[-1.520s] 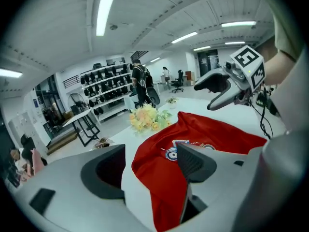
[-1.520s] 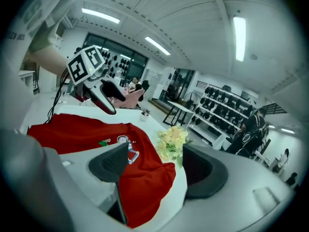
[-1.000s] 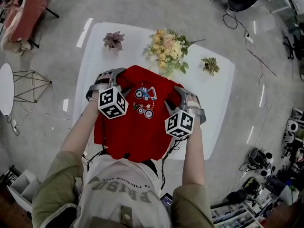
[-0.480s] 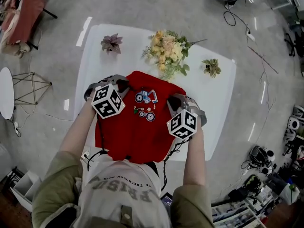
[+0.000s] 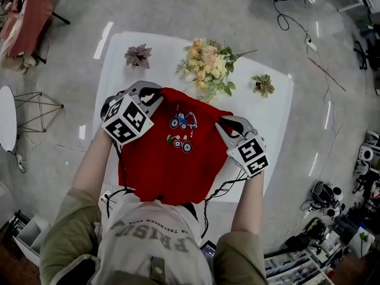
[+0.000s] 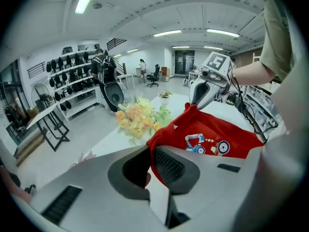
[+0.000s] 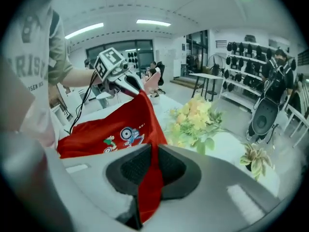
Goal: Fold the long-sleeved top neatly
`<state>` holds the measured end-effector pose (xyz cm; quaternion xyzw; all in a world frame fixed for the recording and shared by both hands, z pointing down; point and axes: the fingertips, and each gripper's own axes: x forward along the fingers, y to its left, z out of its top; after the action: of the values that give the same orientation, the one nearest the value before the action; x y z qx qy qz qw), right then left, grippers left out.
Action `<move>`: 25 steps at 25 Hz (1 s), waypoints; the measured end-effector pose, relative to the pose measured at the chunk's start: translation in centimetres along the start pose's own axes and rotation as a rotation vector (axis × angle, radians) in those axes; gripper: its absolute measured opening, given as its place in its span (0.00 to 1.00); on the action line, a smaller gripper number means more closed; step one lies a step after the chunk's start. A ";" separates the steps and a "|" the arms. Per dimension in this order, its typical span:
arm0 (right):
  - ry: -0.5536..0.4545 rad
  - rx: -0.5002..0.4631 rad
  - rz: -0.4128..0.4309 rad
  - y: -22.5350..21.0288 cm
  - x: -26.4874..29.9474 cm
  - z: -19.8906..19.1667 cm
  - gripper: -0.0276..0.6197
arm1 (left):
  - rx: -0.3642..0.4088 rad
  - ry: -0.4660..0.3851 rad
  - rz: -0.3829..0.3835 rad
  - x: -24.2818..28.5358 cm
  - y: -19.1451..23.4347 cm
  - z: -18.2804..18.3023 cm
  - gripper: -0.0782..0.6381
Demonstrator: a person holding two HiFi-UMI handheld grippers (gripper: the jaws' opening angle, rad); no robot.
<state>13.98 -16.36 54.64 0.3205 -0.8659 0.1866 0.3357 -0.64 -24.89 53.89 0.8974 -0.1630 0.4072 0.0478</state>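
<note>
Head view: L gripper (image 5: pixel 153 92) & R gripper (image 5: pixel 228 123), jaws just closed, now clamped on far corners of red long-sleeved top (image 5: pixel 172 168), hold that edge raised over white worktop (image 5: pixel 270 108), near hem at front edge; sleeves prob. already folded in, crosswise fold still to lay.

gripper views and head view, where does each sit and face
Head view: on the head, facing down at red printed fabric top on white table; forearms show.
Left gripper view: on left hand-held gripper, facing right hand-held gripper and arm; own jaws just closed on top.
Right gripper view: the reverse, jaws likewise.
All share top, yellow flower bouquet.
</note>
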 end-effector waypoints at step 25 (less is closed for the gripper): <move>0.042 0.033 -0.333 -8.7 4.1 0.5 0.28 | -0.218 0.158 0.239 6.0 5.0 -2.7 0.44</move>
<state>17.32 -24.66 58.06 0.4609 -0.7904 0.1493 0.3748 -0.52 -30.57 59.94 0.8264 -0.3075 0.4591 0.1086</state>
